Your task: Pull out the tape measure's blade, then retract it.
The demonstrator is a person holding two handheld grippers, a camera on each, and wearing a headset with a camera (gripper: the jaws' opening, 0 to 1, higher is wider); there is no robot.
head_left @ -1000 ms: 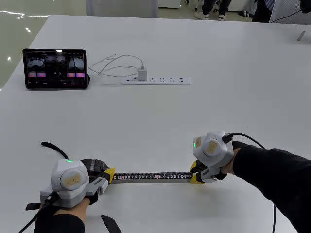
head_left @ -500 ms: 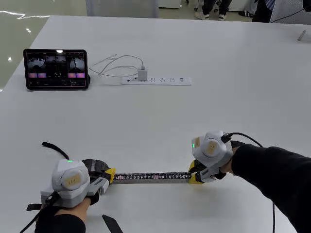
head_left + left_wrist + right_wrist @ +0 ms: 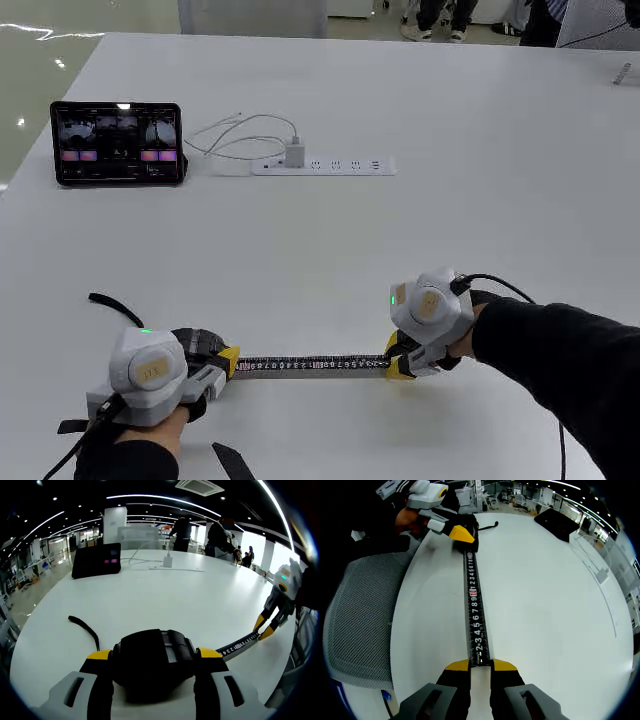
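Left gripper [image 3: 154,654] clenched on tape measure case [image 3: 198,345], 7 o'clock on desk [image 3: 420,220] | right gripper [image 3: 480,666] pinching blade [image 3: 472,605] tip, 5 o'clock | blade out, straight, 9-to-3 between grippers, numbers up | tablet [image 3: 117,141] 10 o'clock, power strip [image 3: 325,166] 12 o'clock

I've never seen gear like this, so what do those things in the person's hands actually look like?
The left tongs and right tongs have rounded white housings with a small green light and yellow-tipped jaws. A black cable leaves the right one; that arm wears a black sleeve.
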